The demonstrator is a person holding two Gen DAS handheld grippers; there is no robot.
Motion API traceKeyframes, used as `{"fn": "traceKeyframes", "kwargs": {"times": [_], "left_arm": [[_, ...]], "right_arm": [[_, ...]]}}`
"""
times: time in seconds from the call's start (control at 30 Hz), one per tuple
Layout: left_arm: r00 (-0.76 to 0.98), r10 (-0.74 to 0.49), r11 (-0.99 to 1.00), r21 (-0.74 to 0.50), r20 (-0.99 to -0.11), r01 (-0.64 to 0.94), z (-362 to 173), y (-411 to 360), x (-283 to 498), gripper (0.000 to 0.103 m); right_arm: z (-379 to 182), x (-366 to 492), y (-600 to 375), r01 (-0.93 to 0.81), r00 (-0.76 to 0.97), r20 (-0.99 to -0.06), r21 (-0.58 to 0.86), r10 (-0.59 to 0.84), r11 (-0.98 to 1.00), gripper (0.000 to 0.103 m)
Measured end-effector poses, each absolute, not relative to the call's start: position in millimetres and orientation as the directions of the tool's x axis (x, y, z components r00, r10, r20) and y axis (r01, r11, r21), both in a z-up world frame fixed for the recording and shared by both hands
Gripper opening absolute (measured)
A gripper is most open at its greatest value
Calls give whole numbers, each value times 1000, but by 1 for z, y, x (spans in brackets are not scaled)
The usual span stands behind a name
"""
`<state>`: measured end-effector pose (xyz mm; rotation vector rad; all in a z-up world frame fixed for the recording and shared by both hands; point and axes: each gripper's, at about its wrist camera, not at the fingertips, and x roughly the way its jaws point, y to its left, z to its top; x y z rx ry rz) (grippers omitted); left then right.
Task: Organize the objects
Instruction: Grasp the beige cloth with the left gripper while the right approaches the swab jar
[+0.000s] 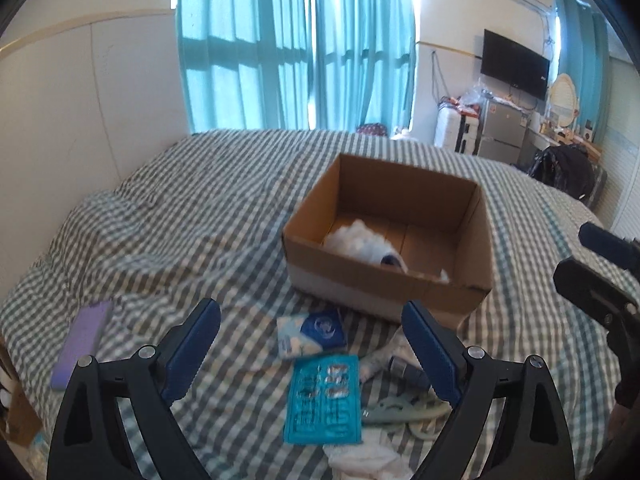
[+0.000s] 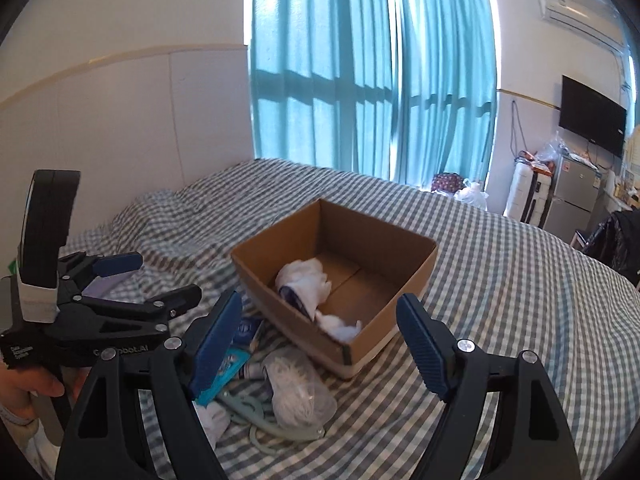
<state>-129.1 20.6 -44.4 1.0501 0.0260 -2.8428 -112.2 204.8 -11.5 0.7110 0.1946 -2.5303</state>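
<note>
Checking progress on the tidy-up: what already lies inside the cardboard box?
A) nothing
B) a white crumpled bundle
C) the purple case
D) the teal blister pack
B: a white crumpled bundle sits on the floor of the cardboard box, while the teal blister pack and purple case lie on the checked bedspread.

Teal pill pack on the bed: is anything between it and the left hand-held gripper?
Nothing visible. The teal pill pack lies flat on the checked bedspread, in the open gap below the left hand-held gripper, nothing on top. The cardboard box is just beyond.
</note>
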Motion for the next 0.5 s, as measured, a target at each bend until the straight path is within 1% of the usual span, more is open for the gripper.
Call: {"fn": "traceKeyframes", "kwargs": {"times": [0.1,0.2,0.27,0.4,0.5], "left_arm": [[-732,-123,-991,44,-670,127,-66,21,-120,95],[-712,-143,-989,65,-687,136,-85,24,-111,95],[-701,-135,-990,61,-700,130,-96,29,-105,95],[-656,-94,-995,41,-749,96,-119,43,-101,95],[-631,-63,-997,25,-773,69,-132,50,-99,95]], "right_arm": [[-30,-111,205,522,-719,-542,-8,-436,-853,79],[-50,-115,204,519,-711,-575,-41,-405,-854,80],[-62,-118,202,521,-704,-593,-58,-390,-851,80],[-79,-128,202,521,-662,-636,-10,-396,-854,80],[-89,-132,202,505,-658,-658,-25,-365,-863,80]]}}
